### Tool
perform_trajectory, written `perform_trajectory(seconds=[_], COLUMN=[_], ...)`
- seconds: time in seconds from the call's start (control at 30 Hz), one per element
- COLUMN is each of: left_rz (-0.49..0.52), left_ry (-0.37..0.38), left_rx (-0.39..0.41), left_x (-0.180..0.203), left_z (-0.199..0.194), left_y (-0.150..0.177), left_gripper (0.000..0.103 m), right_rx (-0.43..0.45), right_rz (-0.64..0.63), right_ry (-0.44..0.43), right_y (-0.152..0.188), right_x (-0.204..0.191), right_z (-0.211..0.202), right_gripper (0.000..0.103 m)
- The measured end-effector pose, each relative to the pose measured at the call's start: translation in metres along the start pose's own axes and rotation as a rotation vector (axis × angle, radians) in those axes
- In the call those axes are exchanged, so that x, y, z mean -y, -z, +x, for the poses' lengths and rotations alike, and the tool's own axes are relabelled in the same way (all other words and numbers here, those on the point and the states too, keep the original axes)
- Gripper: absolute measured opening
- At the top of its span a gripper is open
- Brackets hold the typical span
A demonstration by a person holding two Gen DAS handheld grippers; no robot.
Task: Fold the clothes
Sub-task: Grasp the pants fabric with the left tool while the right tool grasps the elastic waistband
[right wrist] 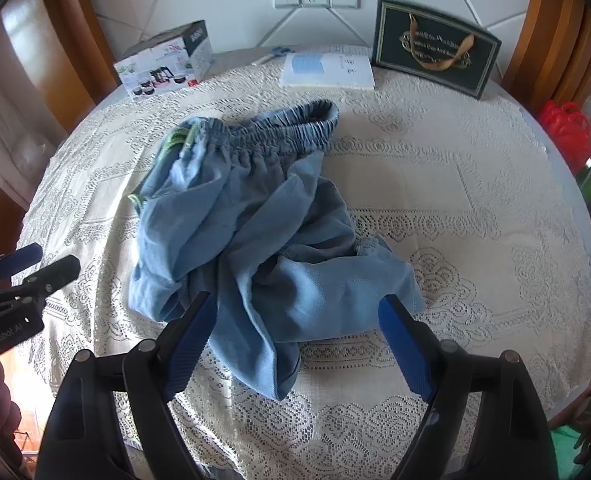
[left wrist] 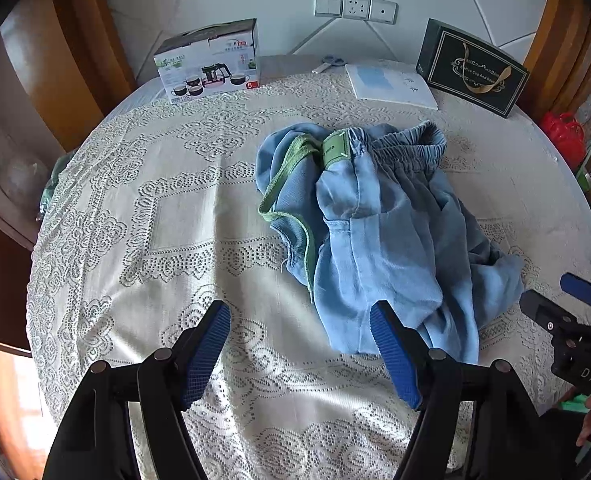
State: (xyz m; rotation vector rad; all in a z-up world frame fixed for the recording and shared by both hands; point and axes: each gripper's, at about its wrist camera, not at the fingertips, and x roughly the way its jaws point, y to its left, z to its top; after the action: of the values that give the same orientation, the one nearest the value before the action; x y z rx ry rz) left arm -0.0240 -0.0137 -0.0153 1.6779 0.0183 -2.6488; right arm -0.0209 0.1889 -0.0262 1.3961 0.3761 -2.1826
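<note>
Left gripper [left wrist: 300, 354] spread, empty, hovering at near edge of surface [left wrist: 135, 208]. Right gripper [right wrist: 297, 344] likewise spread, over near hem. Blue shorts [right wrist: 255, 216] crumpled mid-surface, waistband far. Folding not begun; next move likely: pinch hem corners, spread flat.

Lt-blue shorts [left wrist: 379, 232] crumpled mid-table, elastic waistband at far side.

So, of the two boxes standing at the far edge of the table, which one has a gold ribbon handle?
The dark green box at the far right, beside the white booklet. The other box, at the far left, is white with teapot and cup pictures and no ribbon.
</note>
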Motion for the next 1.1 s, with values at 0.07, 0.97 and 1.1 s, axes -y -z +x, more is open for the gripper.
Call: perform_trajectory(seconds=[0.07,0.97,1.1], left_rz=[-0.009,0.051,0.024], left_ry=[-0.001,0.066,0.084], left_rx=[-0.007,-0.172,-0.173], left_x=[-0.006,-0.002,-0.013], left_z=[0.010,0.154,0.145], left_y=[-0.008,-0.058,-0.059], left_gripper=[0.073,0.027,0.027], right_rx=[-0.016,-0.187,-0.122], right_rz=[0.002,-0.125,-0.108], right_ry=[0.006,-0.108,-0.141], right_y=[-0.002,-0.047,-0.081], right_x=[0.005,-0.010,-0.008], right_z=[0.006,0.111,0.102], right_gripper=[0.083,0.026,0.026])
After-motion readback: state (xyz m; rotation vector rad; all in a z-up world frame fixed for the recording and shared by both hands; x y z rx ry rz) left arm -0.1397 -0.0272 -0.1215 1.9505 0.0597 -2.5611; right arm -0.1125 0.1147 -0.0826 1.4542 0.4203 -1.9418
